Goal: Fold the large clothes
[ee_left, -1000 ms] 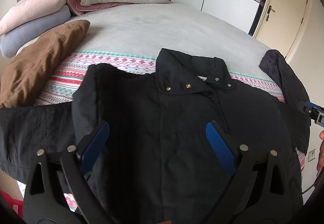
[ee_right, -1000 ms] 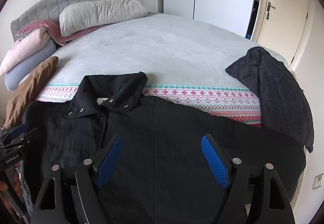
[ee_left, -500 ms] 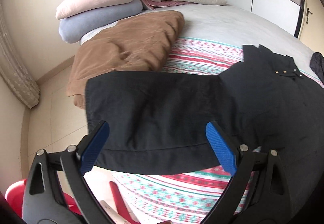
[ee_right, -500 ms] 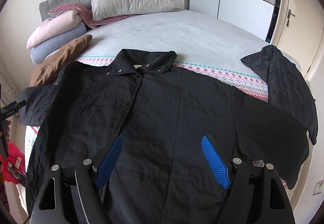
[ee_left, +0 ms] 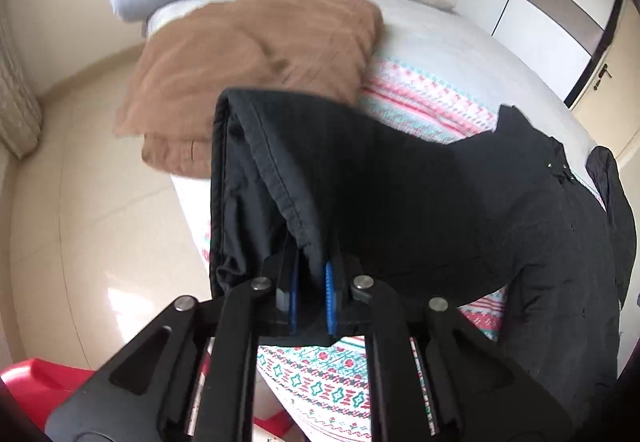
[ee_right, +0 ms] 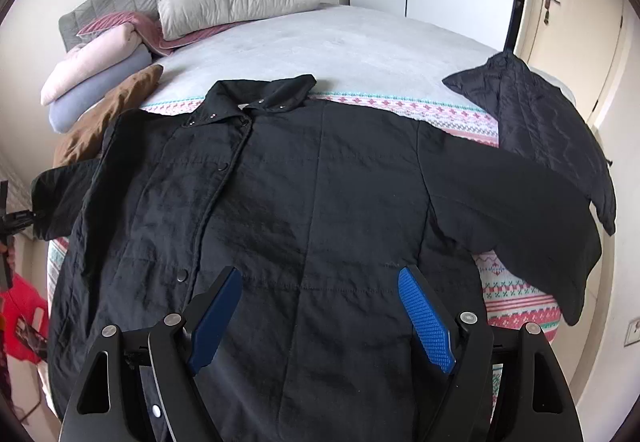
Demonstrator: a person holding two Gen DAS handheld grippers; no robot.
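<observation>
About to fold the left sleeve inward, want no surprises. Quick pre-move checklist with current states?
1. Left gripper shut on the sleeve cuff: ok, fabric is pinched between the blue pads.
2. Both cuff layers caught: cannot tell, the cuff mouth gapes above the pads.
3. Right gripper free: ok, jaws open, hovering over the black jacket body.
4. Jacket body lying flat on the bed: ok, front spread and collar up.
5. Landing zone on the jacket front free of other items: ok.
6. Right sleeve spread out: ok, but its end overhangs the bed edge.
</observation>
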